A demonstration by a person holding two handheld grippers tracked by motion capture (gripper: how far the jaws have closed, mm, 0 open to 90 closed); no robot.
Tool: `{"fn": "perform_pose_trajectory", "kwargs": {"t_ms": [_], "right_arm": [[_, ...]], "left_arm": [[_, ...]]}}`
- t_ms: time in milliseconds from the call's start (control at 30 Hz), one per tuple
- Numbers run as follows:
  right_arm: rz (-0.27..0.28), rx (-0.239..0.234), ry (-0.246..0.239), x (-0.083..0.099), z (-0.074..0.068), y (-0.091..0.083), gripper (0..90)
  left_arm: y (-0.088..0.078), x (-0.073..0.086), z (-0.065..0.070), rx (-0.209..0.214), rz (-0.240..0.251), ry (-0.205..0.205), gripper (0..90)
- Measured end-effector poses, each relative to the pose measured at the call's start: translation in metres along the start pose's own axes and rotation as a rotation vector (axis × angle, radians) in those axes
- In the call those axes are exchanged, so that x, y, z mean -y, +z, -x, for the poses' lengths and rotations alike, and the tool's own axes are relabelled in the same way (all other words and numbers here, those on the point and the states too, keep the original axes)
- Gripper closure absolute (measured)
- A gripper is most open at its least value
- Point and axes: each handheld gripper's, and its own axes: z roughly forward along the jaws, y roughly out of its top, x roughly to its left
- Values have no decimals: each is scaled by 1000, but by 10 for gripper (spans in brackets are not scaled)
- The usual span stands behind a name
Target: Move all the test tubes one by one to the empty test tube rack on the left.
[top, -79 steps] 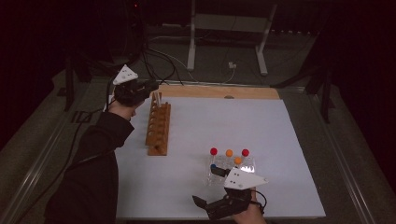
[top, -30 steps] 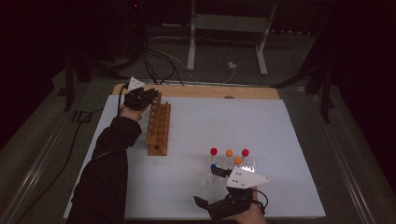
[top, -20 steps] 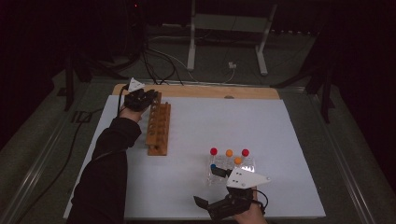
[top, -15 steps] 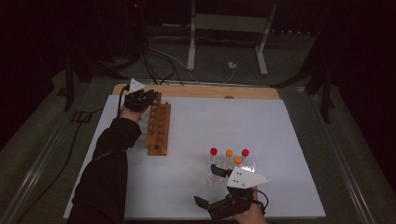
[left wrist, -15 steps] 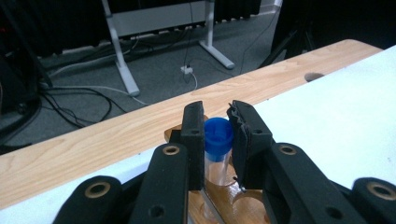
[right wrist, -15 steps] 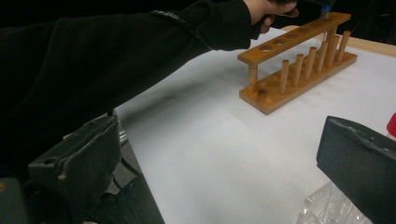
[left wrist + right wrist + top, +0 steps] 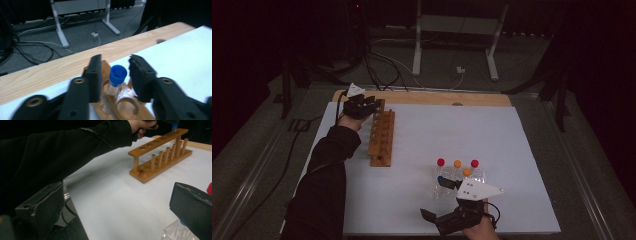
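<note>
Wooden counter [image 7: 422,98] under a white sheet [image 7: 472,135] (bare wood along the far edge). Directly on the sheet: a wooden tube rack [image 7: 381,138] at the left, running front to back. Nearer the front right, well apart from it, a clear plastic rack [image 7: 459,176] of tubes capped red, orange and blue.

Rack [image 7: 381,137]: light brown wood. Tube [image 7: 115,81] clear, cap blue. Sheet [image 7: 492,135] white. Other caps [image 7: 457,164]: red, orange. Gripper pads [image 7: 96,75] black.
</note>
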Motion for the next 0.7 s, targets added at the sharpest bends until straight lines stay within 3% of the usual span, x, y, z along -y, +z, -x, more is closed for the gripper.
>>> {"fn": "perform_pose_trajectory", "kwargs": {"t_ms": [100,133,233,267,300,333,433,533,700], "right_arm": [[1,10,-6,-1,1,-2,0],[-5,11,-5,-2,2,-2,0],[-8,41,-21,-5,4,-5,0],[-9,66,-32,-7,6,-7,0],[-9,66,-32,-7,6,-7,0],[-13,88,-41,-8,9,-9,0],[-21,111,-52,-8,12,-10,0],[-24,133,-44,-7,17,-11,0],[-51,147,-31,-4,22,-9,0]], "left_arm": [[-12,-6,5,26,21,6,453],[-19,-8,7,55,29,-1,423],[-35,-11,15,107,52,-1,335],[-40,-12,19,124,52,4,266],[-44,-12,22,134,54,6,266],[-49,-12,25,155,52,9,182],[-64,-10,36,201,45,20,133],[-82,-6,49,247,36,50,29],[-108,6,65,304,37,75,23]]}}
